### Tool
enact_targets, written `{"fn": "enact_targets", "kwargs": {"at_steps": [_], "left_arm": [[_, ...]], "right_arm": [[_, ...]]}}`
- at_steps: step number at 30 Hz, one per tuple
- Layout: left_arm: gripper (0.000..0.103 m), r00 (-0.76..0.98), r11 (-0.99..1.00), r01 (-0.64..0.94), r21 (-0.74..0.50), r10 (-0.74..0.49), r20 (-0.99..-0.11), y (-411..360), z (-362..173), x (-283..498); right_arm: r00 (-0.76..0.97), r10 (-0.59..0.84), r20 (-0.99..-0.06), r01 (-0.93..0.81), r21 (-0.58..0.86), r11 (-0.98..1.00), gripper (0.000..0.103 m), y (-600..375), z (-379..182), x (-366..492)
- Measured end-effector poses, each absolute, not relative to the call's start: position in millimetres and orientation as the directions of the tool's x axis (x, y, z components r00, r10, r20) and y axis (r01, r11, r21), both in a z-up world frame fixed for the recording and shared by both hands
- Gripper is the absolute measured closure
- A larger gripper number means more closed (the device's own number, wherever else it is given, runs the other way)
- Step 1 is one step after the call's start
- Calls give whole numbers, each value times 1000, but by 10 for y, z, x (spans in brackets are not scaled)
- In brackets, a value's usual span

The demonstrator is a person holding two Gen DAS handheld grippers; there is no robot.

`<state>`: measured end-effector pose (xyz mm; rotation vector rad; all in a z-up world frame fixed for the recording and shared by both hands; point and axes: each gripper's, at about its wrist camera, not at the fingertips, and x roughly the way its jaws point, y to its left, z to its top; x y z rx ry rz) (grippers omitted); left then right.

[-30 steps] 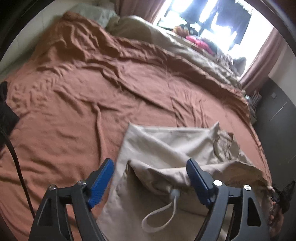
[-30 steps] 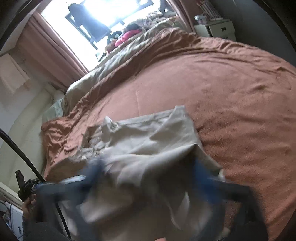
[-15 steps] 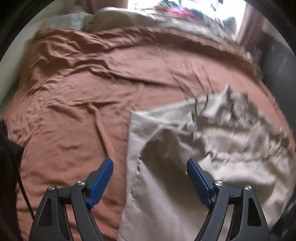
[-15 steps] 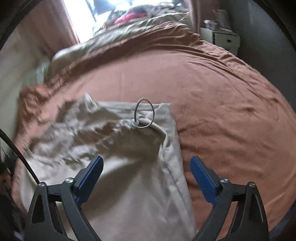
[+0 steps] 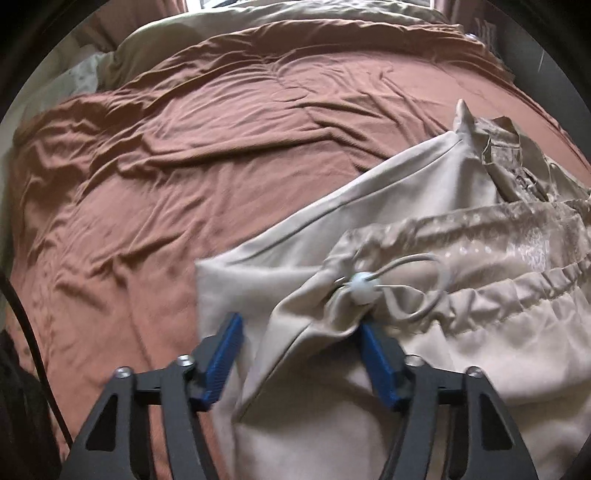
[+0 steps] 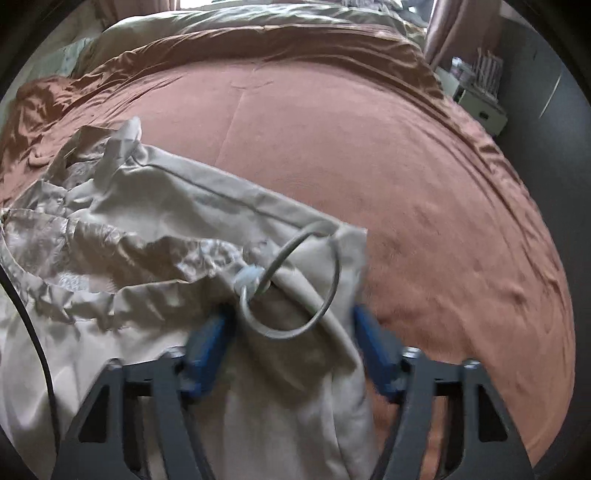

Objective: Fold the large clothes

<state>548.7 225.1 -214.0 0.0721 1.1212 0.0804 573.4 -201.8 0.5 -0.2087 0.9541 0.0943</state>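
Observation:
A beige garment [image 5: 436,369] with a gathered drawstring hem lies crumpled on the brown bedspread [image 5: 184,166]. My left gripper [image 5: 301,332] hangs over its left hem corner. Its jaws are closing with a fold of cloth between the blue pads [image 5: 225,354], just below a white cord toggle [image 5: 364,288] and its loop [image 5: 441,269]. In the right wrist view the same garment [image 6: 129,332] fills the lower left. My right gripper [image 6: 291,339] is closing around the right hem corner. There a toggle [image 6: 249,278] and a grey cord loop [image 6: 334,280] lie between the blurred pads [image 6: 207,347].
A beige duvet and pillows [image 5: 258,22] are piled at the head of the bed. A black cable [image 5: 26,332] hangs at the left edge of both views. A white nightstand [image 6: 480,107] stands by the dark wall beyond the bed's right side.
Both grippers have come down and rolled onto the garment's hem corners. Their jaws have narrowed, and the toggles and cord loops now lie just ahead of the pads.

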Motion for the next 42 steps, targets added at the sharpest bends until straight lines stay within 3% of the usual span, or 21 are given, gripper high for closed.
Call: {"fn": "enact_targets", "kwargs": {"at_steps": [4, 7, 16, 24, 29, 38, 42], "left_arm": [[81, 447, 995, 12, 103, 87, -890, 2128, -2159, 5523], [90, 492, 989, 20, 144, 115, -863, 2064, -2056, 5450], [92, 639, 990, -70, 123, 140, -757, 2100, -1283, 5139], [92, 706, 986, -138, 96, 166, -688, 2151, -815, 5223], [92, 678, 983, -149, 110, 183, -712, 2169, -970, 5552], [91, 562, 982, -159, 98, 171, -809, 2267, -1748, 5947], [76, 505, 982, -166, 86, 159, -849, 2337, -2035, 6040]], "right_arm": [[633, -4, -775, -159, -135, 978, 82, -2082, 2, 5672], [673, 23, -740, -150, -106, 983, 89, -2157, 104, 5540], [797, 54, -602, -116, -64, 991, 93, -2190, 575, 4885], [845, 21, -534, -74, -78, 994, 93, -2111, 793, 4950], [820, 3, -572, -42, -55, 998, 93, -2069, 534, 5313], [724, 26, -689, 14, 52, 999, 93, -2164, -173, 5915], [684, 31, -729, 30, 70, 997, 86, -2205, -335, 6098]]}}
